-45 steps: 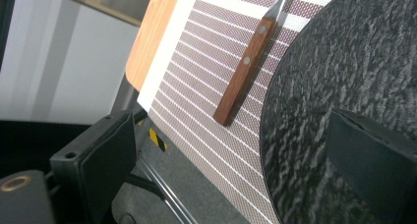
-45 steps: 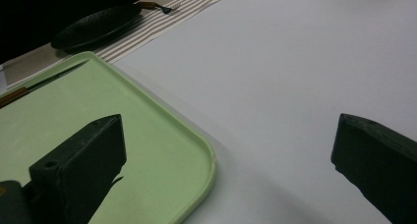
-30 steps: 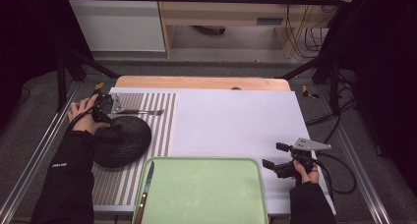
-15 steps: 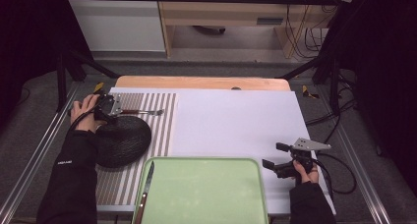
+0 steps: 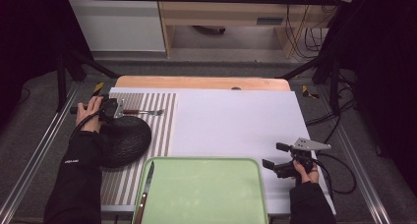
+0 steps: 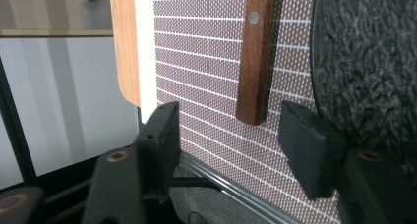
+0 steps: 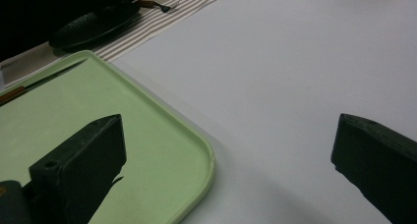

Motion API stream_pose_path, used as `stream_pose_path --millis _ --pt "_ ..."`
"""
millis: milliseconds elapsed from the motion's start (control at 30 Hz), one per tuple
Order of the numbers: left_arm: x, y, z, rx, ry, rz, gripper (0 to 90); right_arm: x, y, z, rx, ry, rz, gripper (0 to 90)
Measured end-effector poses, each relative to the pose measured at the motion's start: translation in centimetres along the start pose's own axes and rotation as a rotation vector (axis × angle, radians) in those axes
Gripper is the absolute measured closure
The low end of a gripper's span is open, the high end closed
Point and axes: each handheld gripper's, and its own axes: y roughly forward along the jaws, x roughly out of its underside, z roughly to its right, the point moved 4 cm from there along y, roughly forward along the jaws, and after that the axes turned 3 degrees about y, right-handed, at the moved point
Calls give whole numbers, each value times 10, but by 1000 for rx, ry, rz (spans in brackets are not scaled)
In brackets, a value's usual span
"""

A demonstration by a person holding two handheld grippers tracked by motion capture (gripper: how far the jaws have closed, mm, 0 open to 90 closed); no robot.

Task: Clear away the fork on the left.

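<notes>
Centre the left claw (image 6: 223, 135), half-closed and closing, on the fork handle (image 6: 254, 62) at 12 o'clock, clear of the plate (image 6: 373, 71). Right claw (image 7: 231, 160) stays wide.

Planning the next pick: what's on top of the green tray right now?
On the green tray lies one knife, along its left edge, blade pointing away from the person. The rest of its surface looks bare. The knife's handle end and the tray's near edge are cut off by the frame.

Black long sleeves (image 5: 78, 180) are covering both forearms, and the right gripper (image 5: 276, 155) is wearing a grey three-cornered plate (image 5: 311, 145), black cable (image 5: 339, 177) trailing.
</notes>
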Motion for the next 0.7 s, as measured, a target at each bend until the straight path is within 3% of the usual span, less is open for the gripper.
stream_pose_path --millis 300,700 --pt "-3 8 3 10 24 -13 504 0 0 0 0 -3 -3 3" --pt "-7 14 5 4 17 2 574 0 0 1 1 -1 -3 3"
